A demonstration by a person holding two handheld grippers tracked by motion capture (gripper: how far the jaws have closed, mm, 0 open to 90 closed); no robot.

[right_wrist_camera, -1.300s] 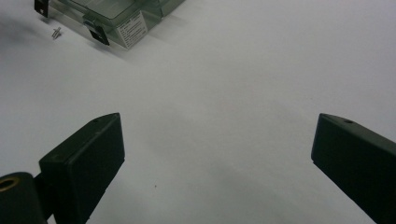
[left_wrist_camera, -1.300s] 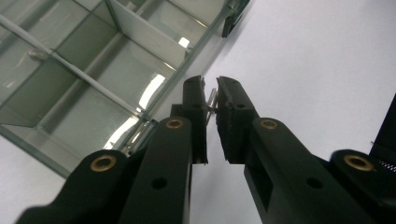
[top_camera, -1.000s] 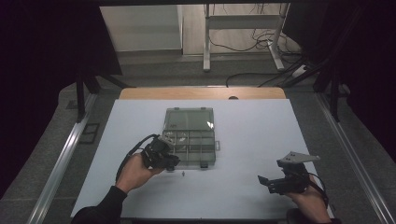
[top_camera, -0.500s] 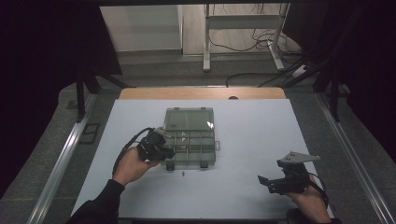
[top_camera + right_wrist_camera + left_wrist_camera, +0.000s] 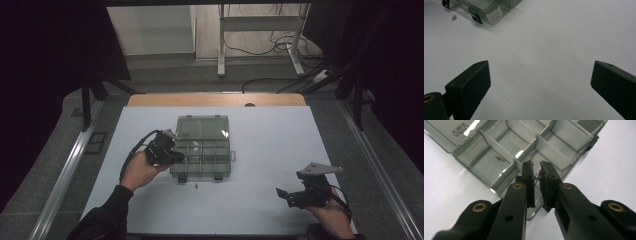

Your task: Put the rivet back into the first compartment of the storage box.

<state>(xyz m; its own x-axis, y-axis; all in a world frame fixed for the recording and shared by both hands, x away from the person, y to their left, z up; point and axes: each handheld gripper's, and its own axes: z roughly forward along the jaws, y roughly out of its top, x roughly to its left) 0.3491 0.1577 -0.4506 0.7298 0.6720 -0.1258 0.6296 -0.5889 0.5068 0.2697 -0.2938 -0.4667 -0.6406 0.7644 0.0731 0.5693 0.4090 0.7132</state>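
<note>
Left gripper (image 5: 537,173) pinches a small metal part (image 5: 537,174), mostly hidden between the pads, too little showing to name it. The organizer box (image 5: 524,152) runs off the frame at twelve o'clock. A tiny metal piece (image 5: 196,186) on the table (image 5: 260,200), at six o'clock of the box: too small to identify.

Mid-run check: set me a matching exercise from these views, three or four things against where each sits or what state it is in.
Things:
1. left gripper
2. right gripper
3. loose screw
4. organizer box

States:
A. lid open, clear compartments
B. jaws wide apart over bare table
C. lies on the table in front of the box
D. pinches a small screw over the box

Pairs: 1-D, 2-B, 3-C, 4-A
</note>
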